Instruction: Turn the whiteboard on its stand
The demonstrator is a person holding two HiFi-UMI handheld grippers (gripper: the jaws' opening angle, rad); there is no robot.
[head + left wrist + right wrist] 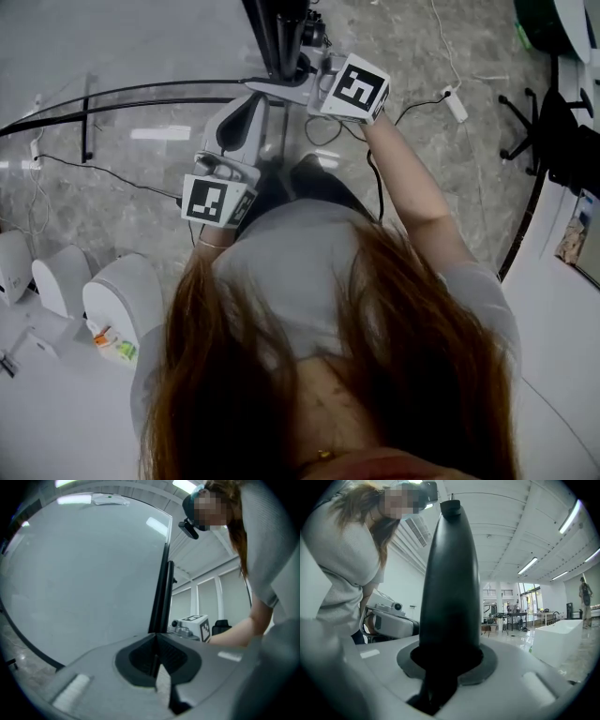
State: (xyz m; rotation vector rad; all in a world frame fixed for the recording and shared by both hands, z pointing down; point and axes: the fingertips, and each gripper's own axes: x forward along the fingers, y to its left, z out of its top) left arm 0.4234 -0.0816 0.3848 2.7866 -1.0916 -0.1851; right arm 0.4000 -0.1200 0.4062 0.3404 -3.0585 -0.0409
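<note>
Left gripper view: left gripper [157, 641] is clamped, jaws almost together, on the thin black edge frame [162, 597] of the whiteboard [84, 573], which stands upright just ahead of the person. Right gripper [447, 663] is part-open but pinched tight round a black tapered upright [450, 583], likely the stand.

Best approach: hold both grips firm and swing the hands as one arc about the stand, without twisting that thin edge.

Floor [478, 178] is glossy grey stone. Cables [412, 108] and a power strip [456, 105] near the stand are a snag risk. Big open hall, strip lights [527, 566] overhead.
</note>
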